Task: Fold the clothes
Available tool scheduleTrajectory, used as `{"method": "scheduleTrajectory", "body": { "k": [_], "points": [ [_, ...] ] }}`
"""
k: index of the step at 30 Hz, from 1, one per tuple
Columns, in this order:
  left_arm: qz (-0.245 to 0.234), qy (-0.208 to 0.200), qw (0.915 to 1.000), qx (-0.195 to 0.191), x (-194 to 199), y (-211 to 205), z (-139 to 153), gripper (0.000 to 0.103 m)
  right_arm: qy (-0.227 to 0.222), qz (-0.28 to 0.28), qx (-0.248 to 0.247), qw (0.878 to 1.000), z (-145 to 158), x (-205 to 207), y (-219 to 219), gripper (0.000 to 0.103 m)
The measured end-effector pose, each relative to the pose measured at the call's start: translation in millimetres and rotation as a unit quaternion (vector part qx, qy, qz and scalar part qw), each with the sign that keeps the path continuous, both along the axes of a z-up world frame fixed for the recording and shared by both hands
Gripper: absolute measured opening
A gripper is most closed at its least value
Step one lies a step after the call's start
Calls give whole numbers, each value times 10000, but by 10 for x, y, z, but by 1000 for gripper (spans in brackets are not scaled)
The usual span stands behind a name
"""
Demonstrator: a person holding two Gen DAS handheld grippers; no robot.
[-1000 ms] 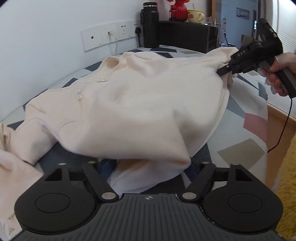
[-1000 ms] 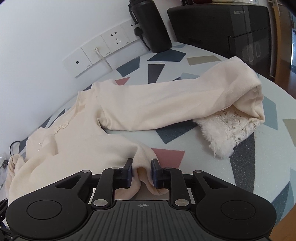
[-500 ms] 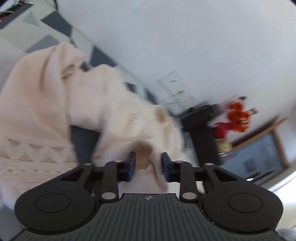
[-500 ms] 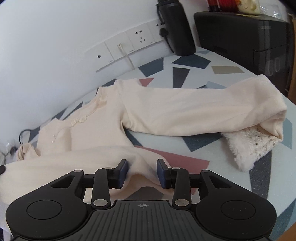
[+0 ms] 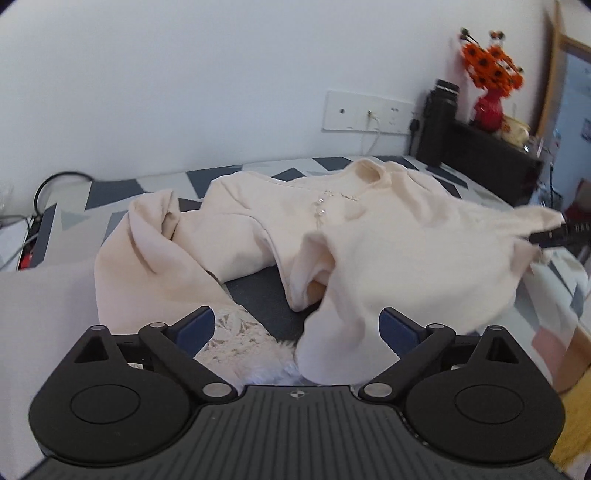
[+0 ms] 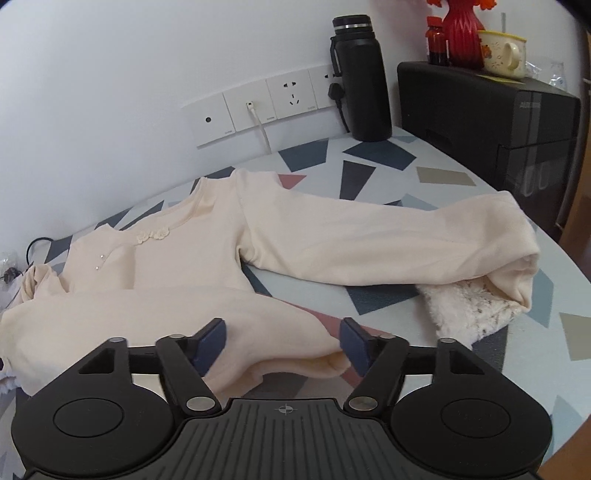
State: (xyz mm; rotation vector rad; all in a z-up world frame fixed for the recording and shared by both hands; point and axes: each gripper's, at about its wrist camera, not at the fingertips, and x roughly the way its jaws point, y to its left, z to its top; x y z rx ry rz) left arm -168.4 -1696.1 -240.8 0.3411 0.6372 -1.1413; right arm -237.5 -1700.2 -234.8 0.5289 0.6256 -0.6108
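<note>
The cream long-sleeved knit top (image 6: 192, 258) lies on the terrazzo-patterned table (image 6: 369, 158), hem doubled toward both claws, one sleeve (image 6: 369, 243) stretched rightward. Left claw (image 5: 297, 328) and right claw (image 6: 282, 341) stand wide, hem between their fingers, ungripped.

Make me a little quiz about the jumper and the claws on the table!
1. True or false: the right claw is wide open over the cream sweater.
2. What stands by the wall sockets? A) black flask B) green kettle C) blue bucket
3. Fill in: the red vase stands on a black ____.

Key: 1 true. 2 A, the black flask. 3 box.
</note>
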Motion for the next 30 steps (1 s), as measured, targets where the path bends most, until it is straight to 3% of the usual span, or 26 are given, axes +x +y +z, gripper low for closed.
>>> {"method": "scheduleTrajectory", "body": {
  "k": [4,7,11,14,18,26,28,30],
  "points": [
    [-321,-129,9986,389,-180,-12,-166,100,600,176,-323,9975,-84,12,151,77],
    [-376,-482,9962,620,-280,-65,-294,100,891,324,-517,9942,-173,97,274,77],
    [-333,-1216,9885,834,-380,-159,-435,101,805,378,-361,9954,-219,193,334,77],
    [-391,-1736,9811,758,-443,-182,-485,103,822,440,-366,9950,-221,256,360,79],
    [-280,-2407,9666,840,-527,-205,-516,103,803,456,-314,9952,-208,277,352,81],
    [265,-3172,9443,835,-523,-125,-514,103,757,390,-202,9962,-193,261,322,82],
    [360,-3240,9414,867,-501,-123,-513,103,811,433,-282,9954,-192,279,342,82],
    [474,-3145,9446,805,-473,-121,-476,103,888,491,-404,9940,-191,302,372,83]
  ]
}}
